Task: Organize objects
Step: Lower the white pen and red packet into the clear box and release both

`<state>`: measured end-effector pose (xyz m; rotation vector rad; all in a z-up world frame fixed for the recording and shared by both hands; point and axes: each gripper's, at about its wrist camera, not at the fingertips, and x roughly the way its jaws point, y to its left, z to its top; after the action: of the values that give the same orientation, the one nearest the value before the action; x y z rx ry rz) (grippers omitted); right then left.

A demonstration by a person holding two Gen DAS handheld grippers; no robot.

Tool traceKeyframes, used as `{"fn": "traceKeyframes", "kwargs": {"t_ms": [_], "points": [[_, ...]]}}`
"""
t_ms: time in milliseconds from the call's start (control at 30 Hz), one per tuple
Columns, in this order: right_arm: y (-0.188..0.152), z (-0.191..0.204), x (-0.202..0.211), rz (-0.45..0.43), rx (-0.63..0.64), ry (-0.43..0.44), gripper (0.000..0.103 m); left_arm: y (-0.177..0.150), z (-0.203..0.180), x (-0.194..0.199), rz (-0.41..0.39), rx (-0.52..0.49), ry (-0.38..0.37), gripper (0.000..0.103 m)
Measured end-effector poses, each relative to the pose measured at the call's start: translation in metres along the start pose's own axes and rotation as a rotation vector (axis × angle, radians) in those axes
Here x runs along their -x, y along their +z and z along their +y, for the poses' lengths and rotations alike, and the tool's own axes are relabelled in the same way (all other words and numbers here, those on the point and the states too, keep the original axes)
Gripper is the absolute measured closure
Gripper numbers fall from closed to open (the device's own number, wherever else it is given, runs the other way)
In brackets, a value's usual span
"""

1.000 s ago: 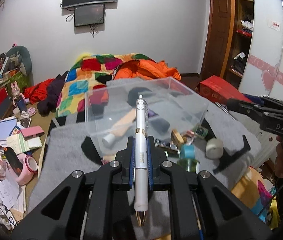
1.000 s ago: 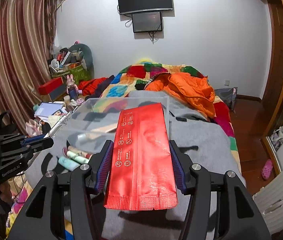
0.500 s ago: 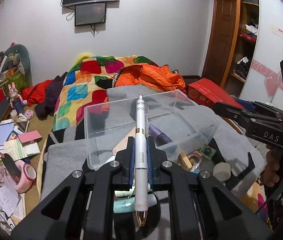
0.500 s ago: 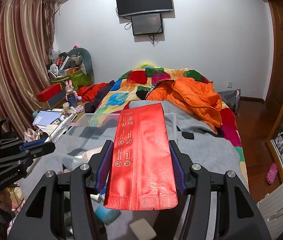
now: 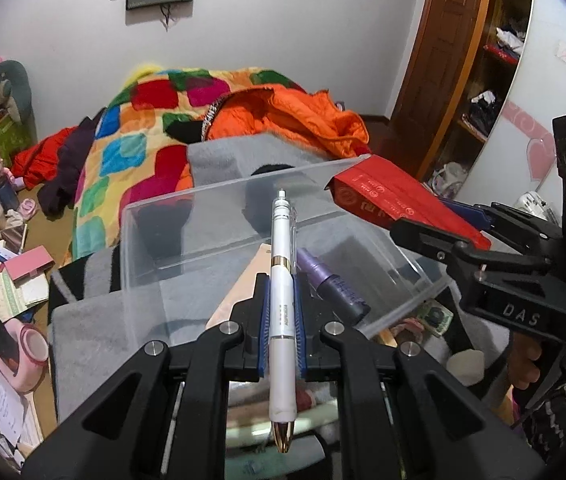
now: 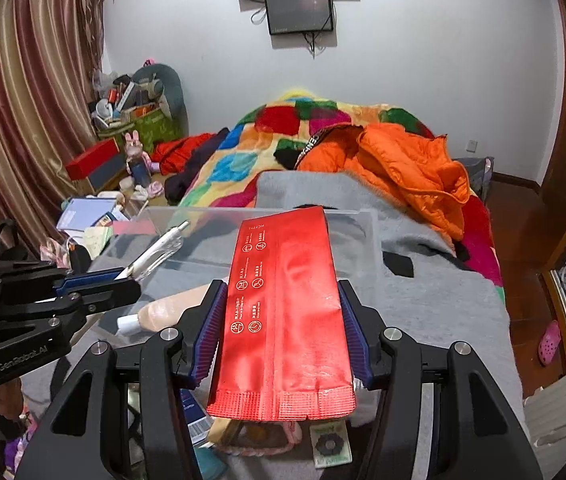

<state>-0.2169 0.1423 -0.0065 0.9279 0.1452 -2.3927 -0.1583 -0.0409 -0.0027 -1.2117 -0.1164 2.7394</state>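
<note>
My left gripper is shut on a white pen that points forward over the clear plastic bin. My right gripper is shut on a flat red foil packet, held over the bin's near right side. In the left wrist view the packet reaches over the bin's right rim. Inside the bin lie a peach tube and a purple tube. The left gripper and pen show at the left of the right wrist view.
The bin stands on a grey blanket on a bed with a colourful quilt and an orange jacket. Small loose items lie under both grippers. Floor clutter lies left; a wardrobe stands right.
Both grippers have moved forward and closer to the bin, so it looms larger. The red packet now reaches over the bin's right rim. Both grips are unchanged.
</note>
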Motion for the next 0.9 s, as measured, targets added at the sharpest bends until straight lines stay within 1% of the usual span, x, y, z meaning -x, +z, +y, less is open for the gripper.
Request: {"fn": "traceKeyframes", "kwargs": {"t_ms": [267,500,667,733,833,900], "points": [[0.002,0.006,-0.026,0.062,0.065,-0.027,0.053,0.011,0.002,-0.03,0.059,-0.016,-0.007,0.093],[-0.002,0.011,-0.039,0.105,0.109,-0.034,0.053,0.011,-0.001,-0.046,0.105,-0.046,-0.027,0.093],[-0.005,0.014,-0.043,0.116,0.129,-0.043,0.054,0.007,-0.006,-0.047,0.108,-0.084,-0.019,0.093],[-0.005,0.014,-0.043,0.12,0.133,-0.042,0.054,0.005,-0.008,-0.044,0.098,-0.105,0.0,0.093],[-0.005,0.015,-0.041,0.124,0.134,-0.04,0.054,0.006,-0.009,-0.04,0.095,-0.109,0.006,0.092],[-0.005,0.015,-0.039,0.13,0.133,-0.033,0.054,0.006,-0.009,-0.035,0.089,-0.105,0.007,0.09]]}}
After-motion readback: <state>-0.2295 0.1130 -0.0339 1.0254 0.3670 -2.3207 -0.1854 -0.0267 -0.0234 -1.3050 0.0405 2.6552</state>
